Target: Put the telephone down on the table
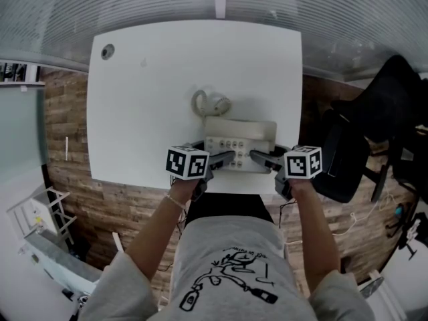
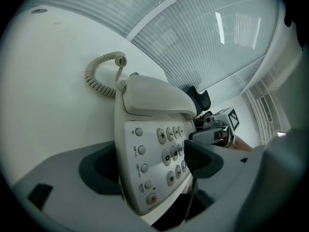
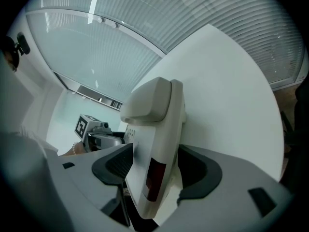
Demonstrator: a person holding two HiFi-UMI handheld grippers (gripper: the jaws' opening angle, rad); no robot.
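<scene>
The telephone (image 1: 239, 144) was clamped at either end by the left gripper (image 1: 224, 158) and right gripper (image 1: 260, 157), forearms (image 1: 159, 223) stretched forward, angled inward.

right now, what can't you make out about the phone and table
Whether the telephone rests on the table: the left gripper and right gripper, clamped on it, hide its underside in every view.
Print on the keypad: too small to read, left gripper view.
Round mark at the table's far left corner: too small, head view.
</scene>
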